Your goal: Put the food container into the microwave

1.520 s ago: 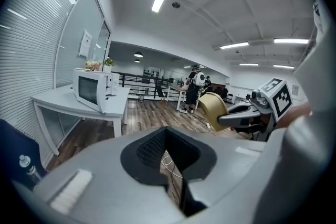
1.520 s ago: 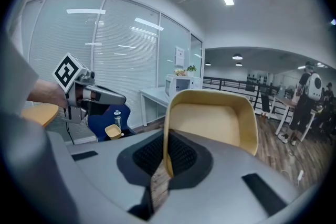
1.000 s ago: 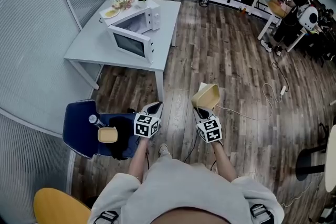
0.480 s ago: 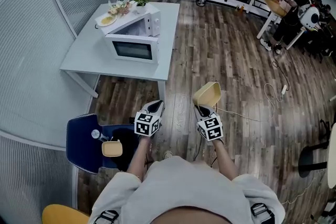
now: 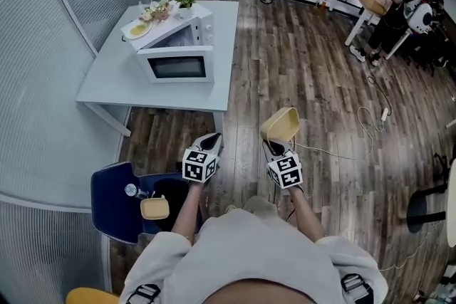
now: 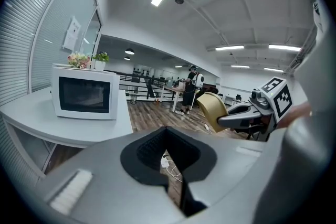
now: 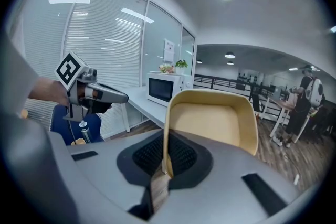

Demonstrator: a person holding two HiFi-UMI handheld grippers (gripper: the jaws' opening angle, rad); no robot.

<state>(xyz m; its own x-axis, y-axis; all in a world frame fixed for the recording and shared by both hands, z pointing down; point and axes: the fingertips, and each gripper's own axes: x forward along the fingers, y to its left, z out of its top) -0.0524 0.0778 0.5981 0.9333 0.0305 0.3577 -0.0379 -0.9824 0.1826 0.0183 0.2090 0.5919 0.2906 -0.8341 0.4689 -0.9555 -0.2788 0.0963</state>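
Observation:
The white microwave (image 5: 177,59) stands on a pale grey table (image 5: 107,78) ahead of me, its door closed and its front facing me. My right gripper (image 5: 273,147) is shut on the rim of an empty yellow food container (image 5: 280,125), held tilted in the air over the wooden floor. In the right gripper view the container (image 7: 212,124) fills the middle, with the microwave (image 7: 165,89) behind it. My left gripper (image 5: 209,146) hangs beside it, shut with nothing in it. From the left gripper view I see the microwave (image 6: 84,93) and the container (image 6: 212,110).
A blue chair (image 5: 110,192) at my lower left carries a bottle (image 5: 131,190) and a small yellow lid (image 5: 154,208). A plate (image 5: 137,28) and flowers (image 5: 158,9) sit on top of the microwave. A white cable (image 5: 370,126) lies on the floor. People sit at desks far right.
The table and microwave have shifted in the head view and the microwave's front now faces me squarely. Both grippers keep the same pose, and the container stays held.

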